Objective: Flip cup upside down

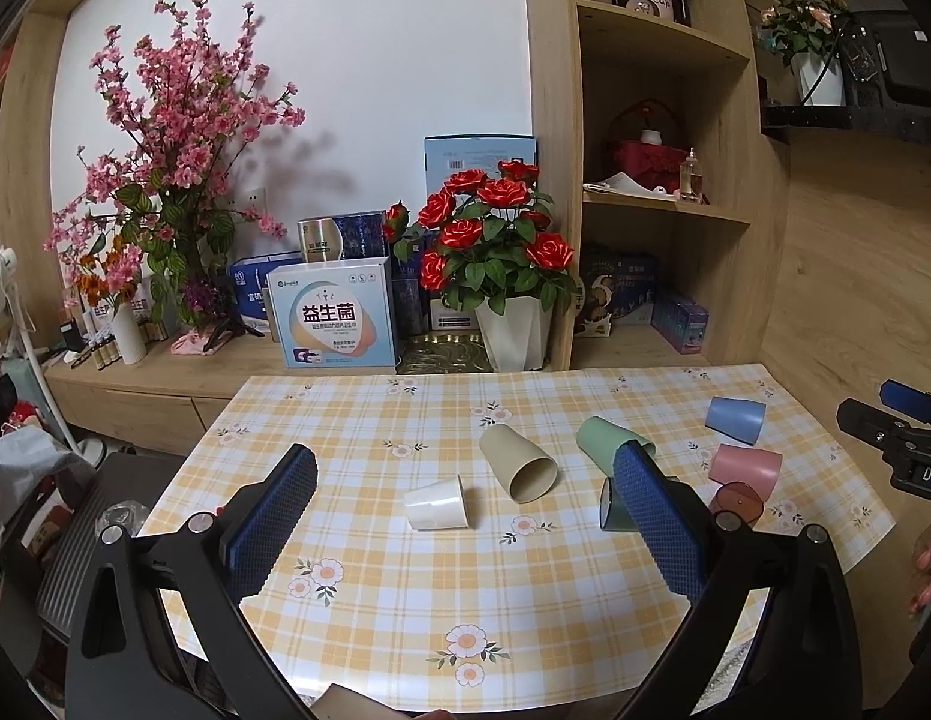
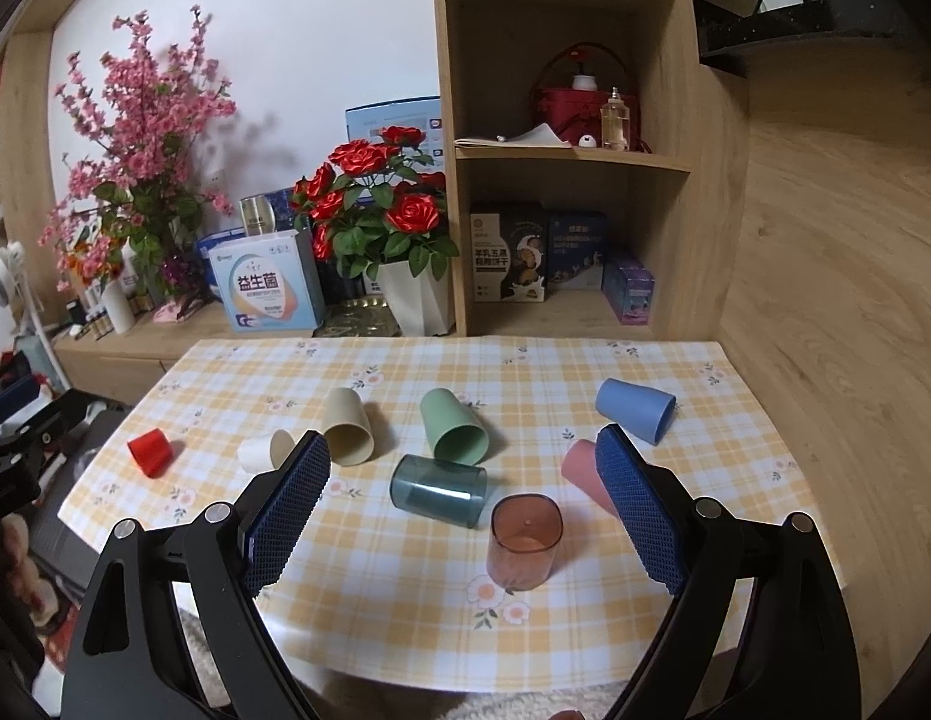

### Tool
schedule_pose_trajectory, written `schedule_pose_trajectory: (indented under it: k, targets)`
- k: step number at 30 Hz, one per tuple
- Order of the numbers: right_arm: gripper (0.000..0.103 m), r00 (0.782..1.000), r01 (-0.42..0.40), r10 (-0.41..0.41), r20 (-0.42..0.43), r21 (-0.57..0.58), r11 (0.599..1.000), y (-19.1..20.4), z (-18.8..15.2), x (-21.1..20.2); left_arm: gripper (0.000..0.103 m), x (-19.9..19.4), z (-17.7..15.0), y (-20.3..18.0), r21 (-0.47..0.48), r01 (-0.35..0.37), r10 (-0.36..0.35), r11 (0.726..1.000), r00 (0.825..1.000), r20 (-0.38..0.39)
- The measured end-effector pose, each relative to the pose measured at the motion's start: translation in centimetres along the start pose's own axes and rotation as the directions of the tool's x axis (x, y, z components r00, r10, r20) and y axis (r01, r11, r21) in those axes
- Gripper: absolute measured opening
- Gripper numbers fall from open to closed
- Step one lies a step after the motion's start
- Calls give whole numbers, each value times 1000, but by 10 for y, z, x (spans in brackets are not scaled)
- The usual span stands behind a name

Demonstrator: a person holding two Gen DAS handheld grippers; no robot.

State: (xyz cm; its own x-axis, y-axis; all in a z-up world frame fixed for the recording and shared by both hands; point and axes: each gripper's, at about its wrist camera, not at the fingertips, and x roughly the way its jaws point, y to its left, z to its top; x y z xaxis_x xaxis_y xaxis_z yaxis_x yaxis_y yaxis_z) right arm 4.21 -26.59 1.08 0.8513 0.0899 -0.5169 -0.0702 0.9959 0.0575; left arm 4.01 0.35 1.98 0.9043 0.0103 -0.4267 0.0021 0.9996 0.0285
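Observation:
Several cups lie on their sides on the checked tablecloth (image 2: pixel 405 588): red (image 2: pixel 149 450), white (image 2: pixel 263 451), beige (image 2: pixel 347 426), green (image 2: pixel 455 425), clear teal (image 2: pixel 438 490), pink (image 2: pixel 582 468) and blue (image 2: pixel 636 408). A clear orange-brown cup (image 2: pixel 524 542) stands upright. My right gripper (image 2: pixel 462 504) is open and empty, above the table's near edge, with the orange-brown cup between its fingers' lines. My left gripper (image 1: pixel 465 510) is open and empty; the white cup (image 1: pixel 437 504) and beige cup (image 1: pixel 519 462) lie ahead of it.
A low wooden cabinet behind the table holds a rose pot (image 1: pixel 513 324), pink blossom branches (image 1: pixel 165 138) and boxes (image 1: pixel 333 318). Wooden shelves (image 2: pixel 573 156) stand at back right. The right gripper shows at the right edge of the left wrist view (image 1: pixel 897 432).

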Motion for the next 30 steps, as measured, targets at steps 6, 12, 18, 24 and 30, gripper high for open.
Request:
schedule_pose_trajectory:
  k: [6,12,18,24,30]
  targets:
    - [87,1000,2,-2,3,4,1000,-2,1,-1,97,0,0,0,0,2,-2,1000,1000,0]
    - [87,1000,1,-1,2,5,1000,-3,2,-2,97,0,0,1,0,4,-4,1000,1000,-1]
    - [87,1000,0,0,5,6,1000,-4,2,-2,97,-4,-1,1,6,6,-6,1000,1000,14]
    - [87,1000,-4,4,18,10,1000,-3,3,-5,97,-7,1,0,13,7,-8,1000,999,36]
    - [88,996,-65,62,61,41,997,-7,0,-4,97,-7,1,2,2,-1,1,1000,998,60]
